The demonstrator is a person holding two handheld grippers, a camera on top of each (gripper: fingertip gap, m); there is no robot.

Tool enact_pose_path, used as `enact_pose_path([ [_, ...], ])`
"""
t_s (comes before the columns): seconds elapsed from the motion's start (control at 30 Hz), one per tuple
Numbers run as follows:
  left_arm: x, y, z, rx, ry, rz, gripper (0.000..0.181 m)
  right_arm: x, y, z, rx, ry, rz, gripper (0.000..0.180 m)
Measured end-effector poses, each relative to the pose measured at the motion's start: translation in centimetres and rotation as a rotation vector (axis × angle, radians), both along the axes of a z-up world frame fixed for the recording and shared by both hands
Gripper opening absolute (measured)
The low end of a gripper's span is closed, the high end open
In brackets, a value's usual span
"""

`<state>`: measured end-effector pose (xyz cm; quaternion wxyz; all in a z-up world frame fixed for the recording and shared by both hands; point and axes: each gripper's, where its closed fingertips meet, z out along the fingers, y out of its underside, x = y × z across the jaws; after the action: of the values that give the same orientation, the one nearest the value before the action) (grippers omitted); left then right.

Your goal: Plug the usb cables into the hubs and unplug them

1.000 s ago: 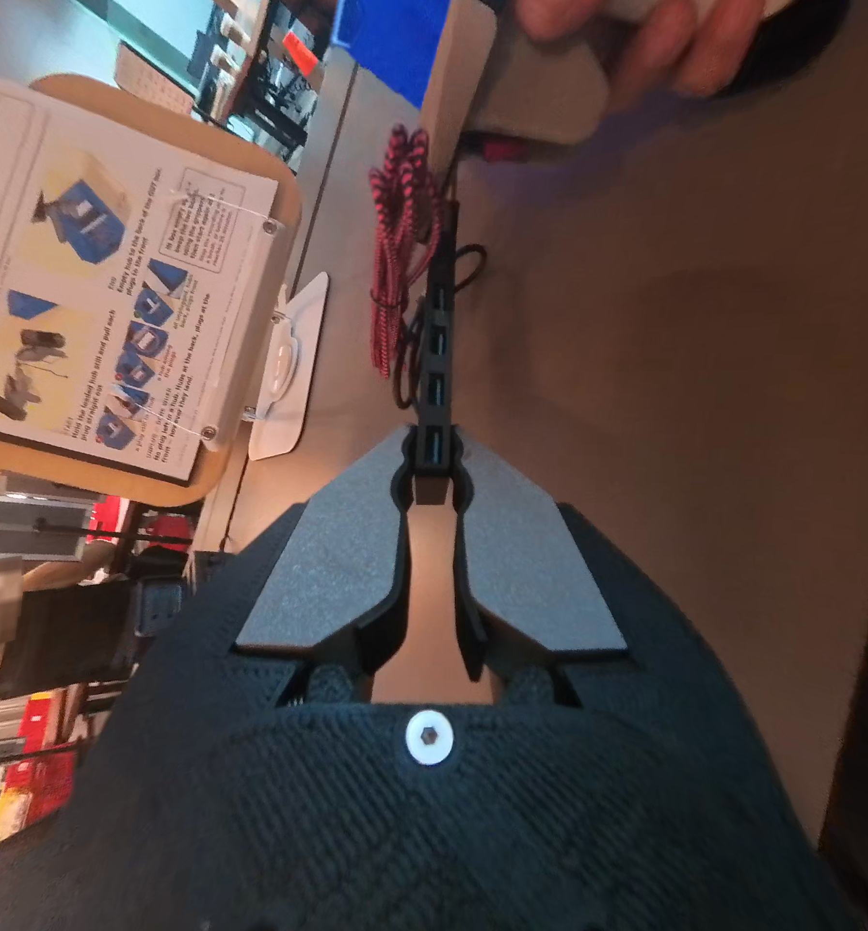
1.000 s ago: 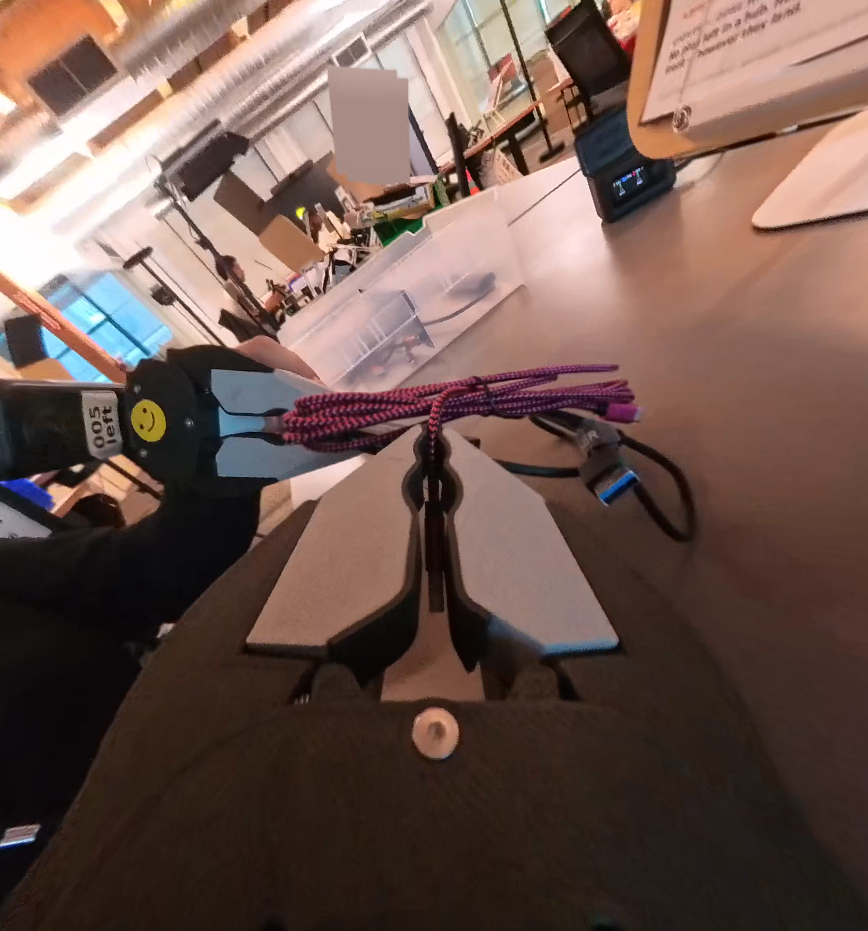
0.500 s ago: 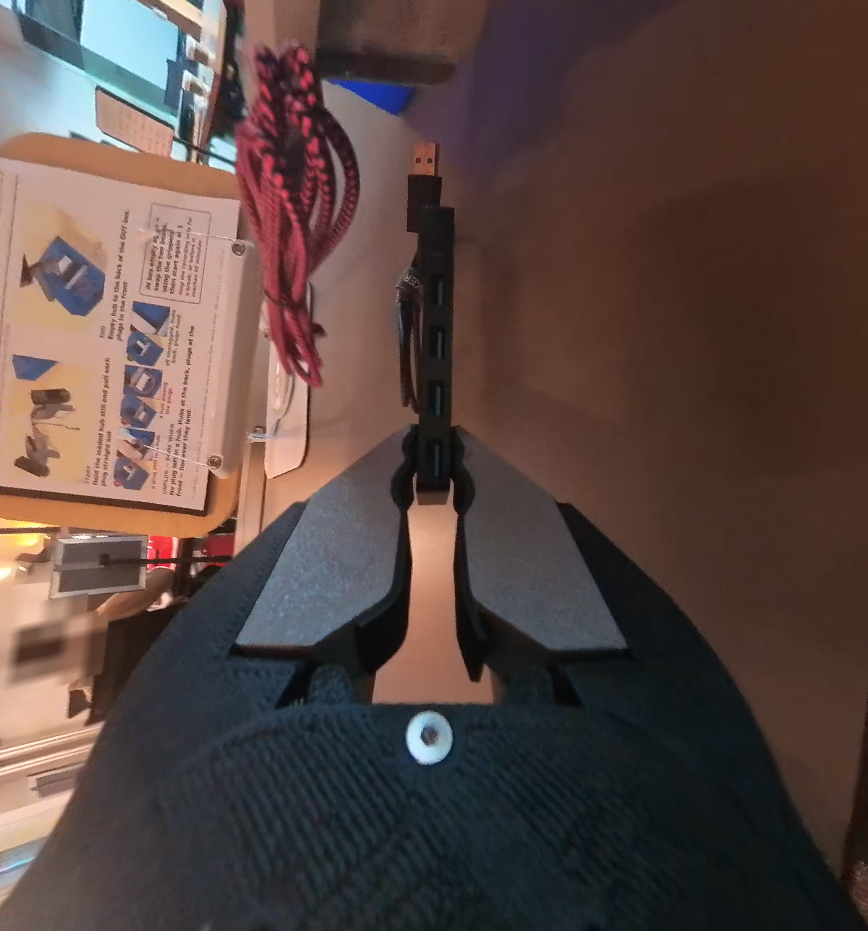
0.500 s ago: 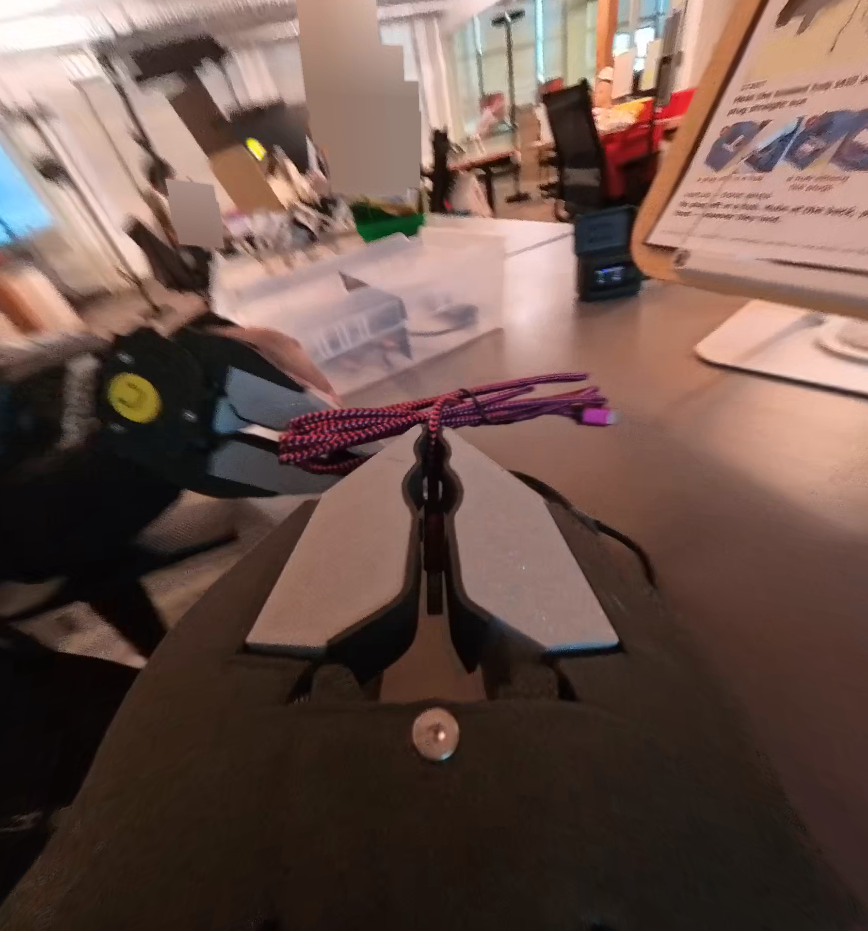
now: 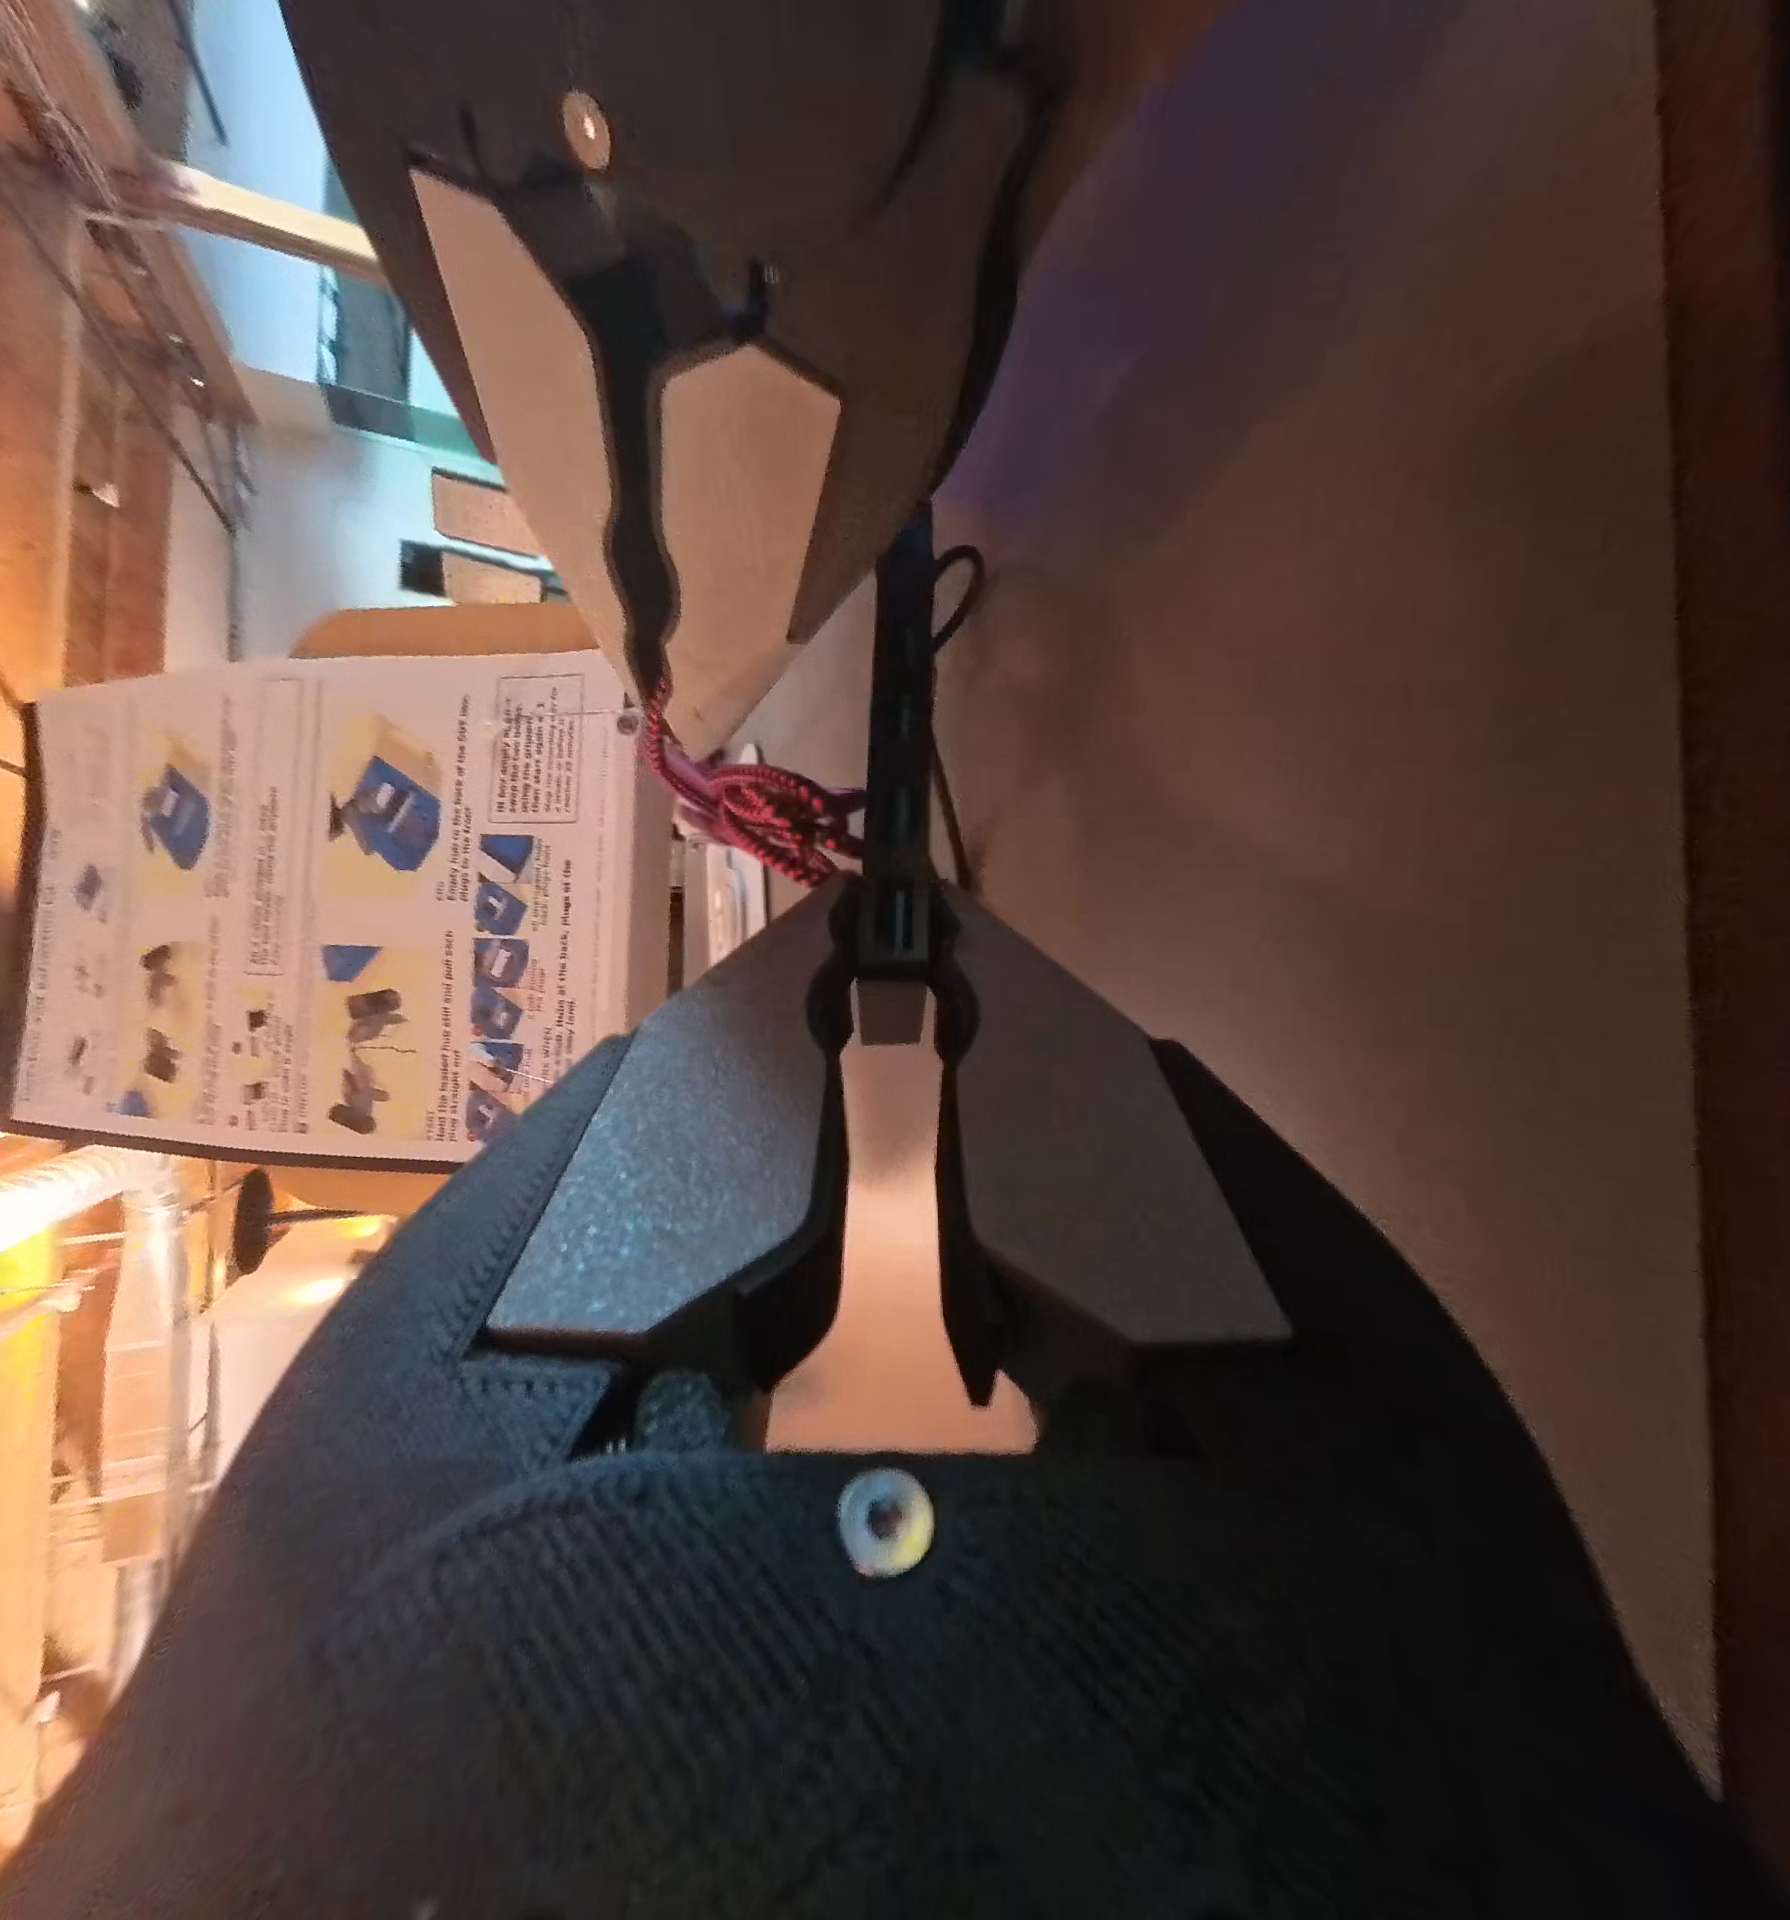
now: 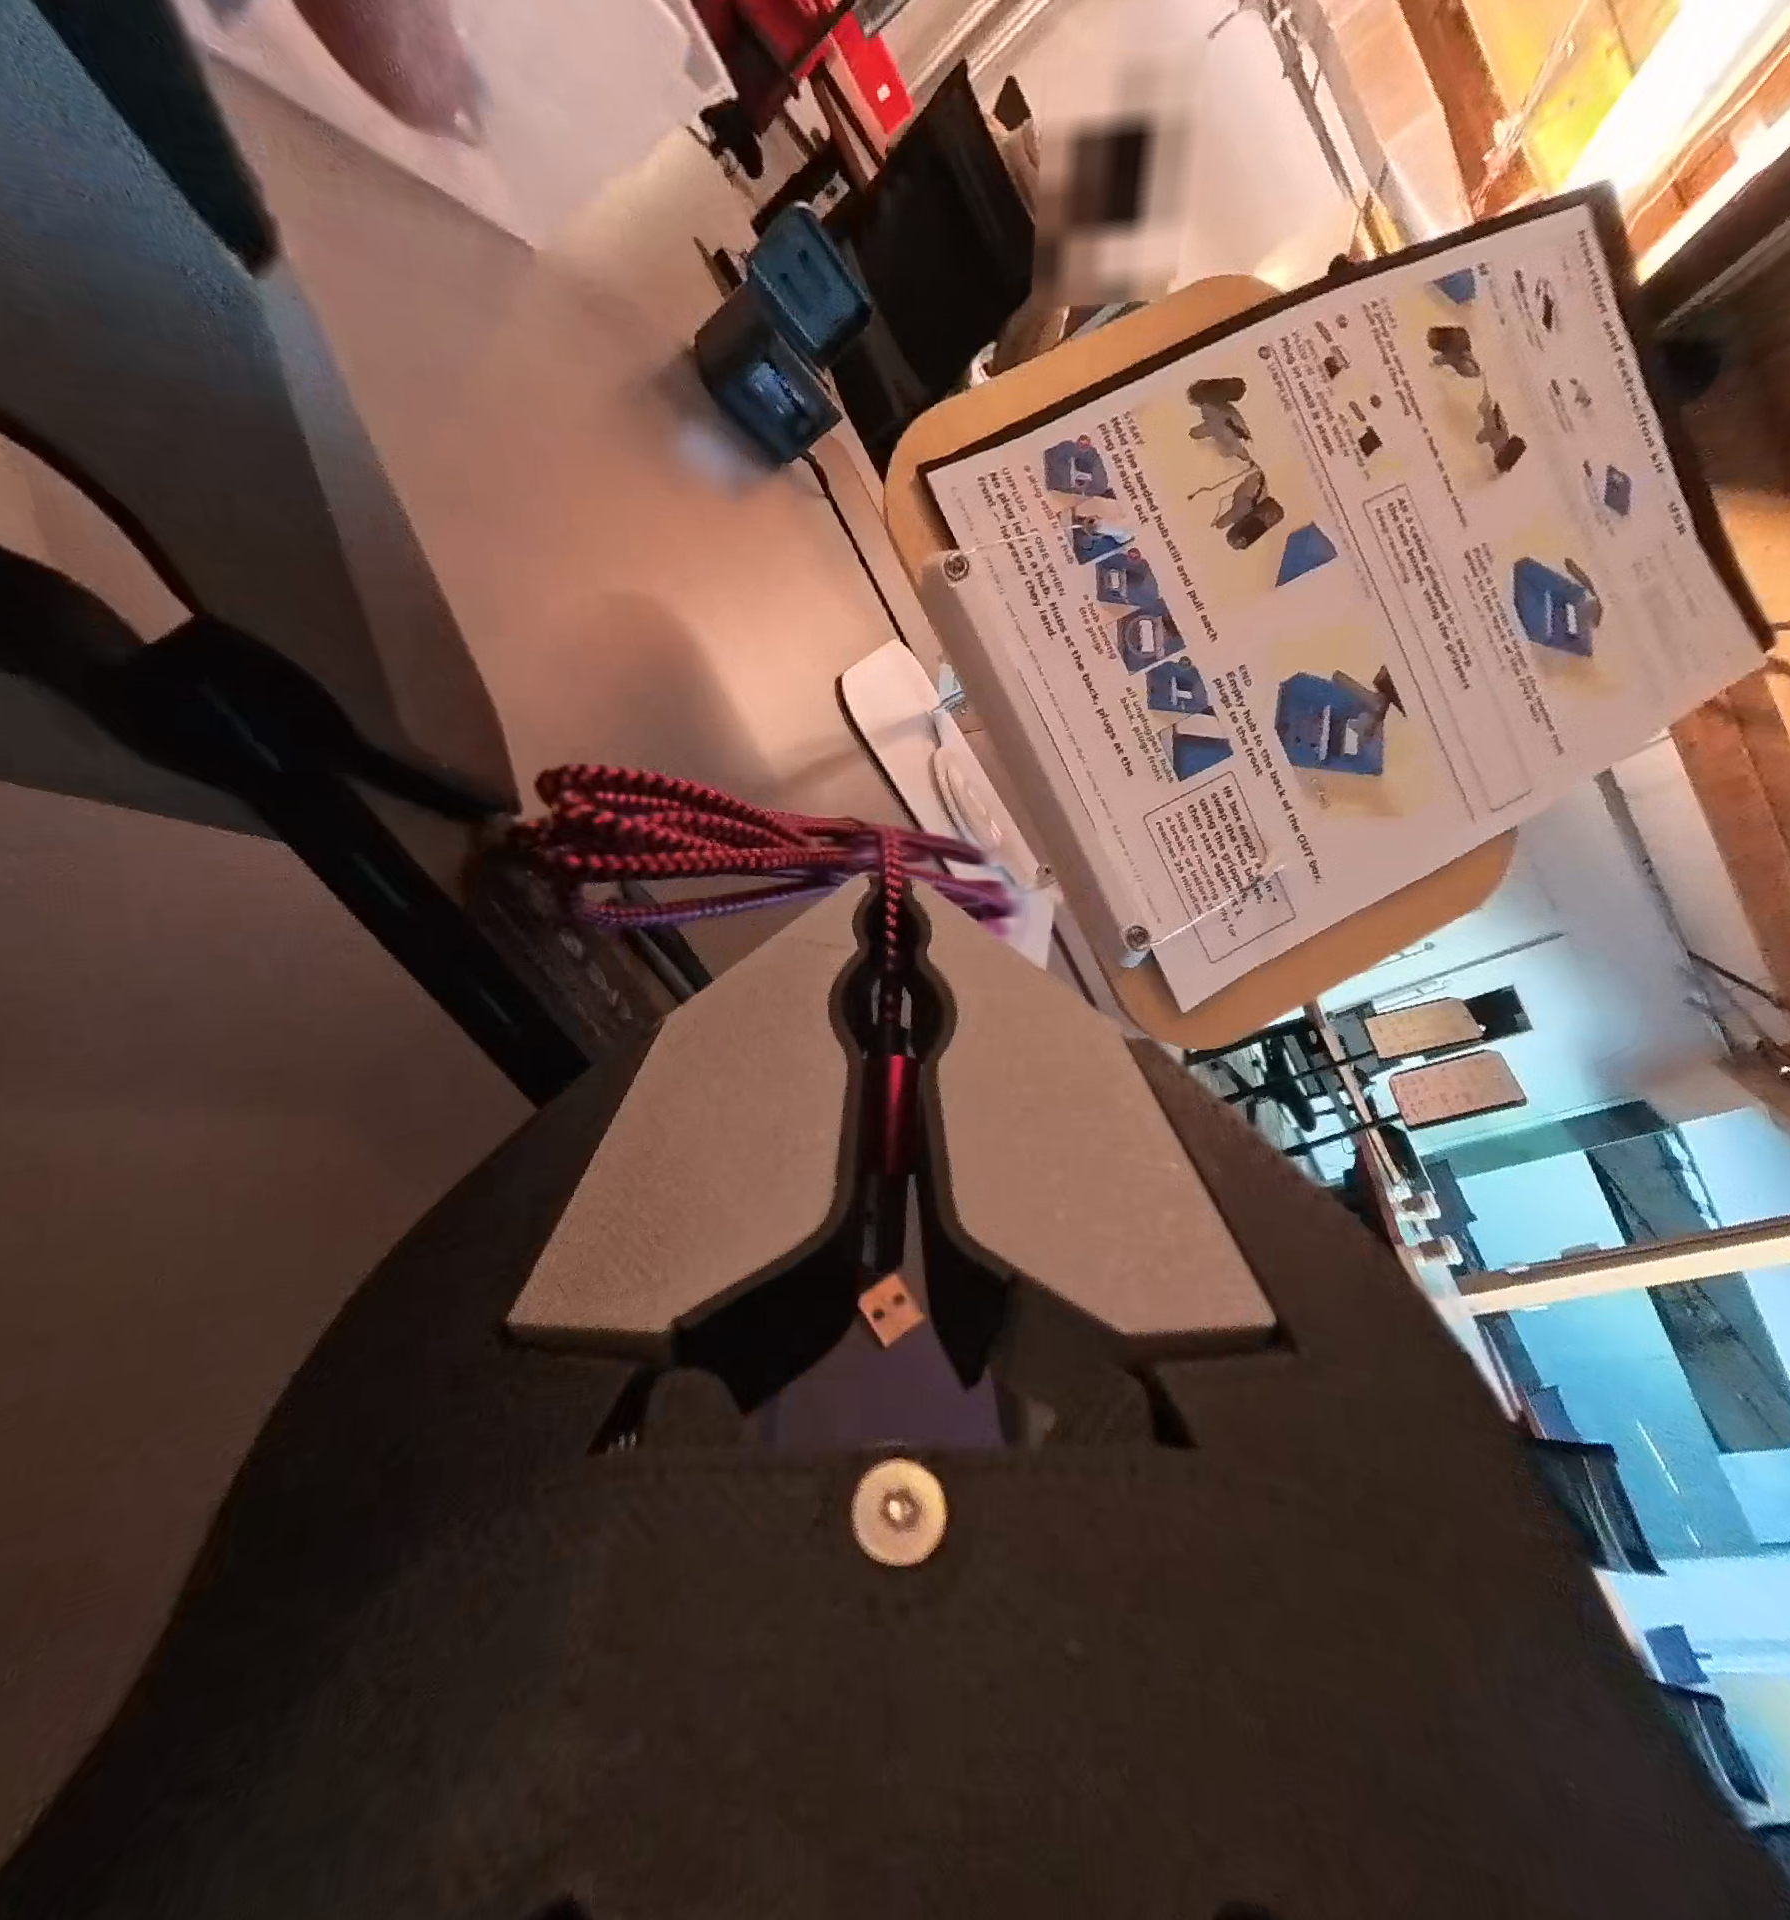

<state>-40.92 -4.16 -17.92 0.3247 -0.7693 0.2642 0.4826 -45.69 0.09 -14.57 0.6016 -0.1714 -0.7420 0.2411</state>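
Right wrist view is showing the right gripper [image 6: 886,914], fingers clamping the red braided cable [image 6: 766,831], swinging in beside the hub [image 5: 896,769] the left gripper [image 5: 889,914] is pinching, likely lining up a plug-in.

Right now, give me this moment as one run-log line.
left tongs: shut on black USB hub | right tongs: shut on red braided cable, plug pointing back toward camera | plugged: no
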Motion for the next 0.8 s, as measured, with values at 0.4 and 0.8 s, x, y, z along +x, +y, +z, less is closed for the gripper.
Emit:
enact_pose_path([
  [0.4, -1.3, 0.3, 2.0, 0.2, 0.123, 0.014, 0.013, 1.2, -1.0, -0.4, -0.162, -0.197, 0.166, 0.0],
  [0.8, -0.4, 1.0, 1.7, 0.227, 0.207, -0.032, 0.016, 2.4, -2.2, -0.2, 0.073, -0.082, 0.265, 0.0],
])
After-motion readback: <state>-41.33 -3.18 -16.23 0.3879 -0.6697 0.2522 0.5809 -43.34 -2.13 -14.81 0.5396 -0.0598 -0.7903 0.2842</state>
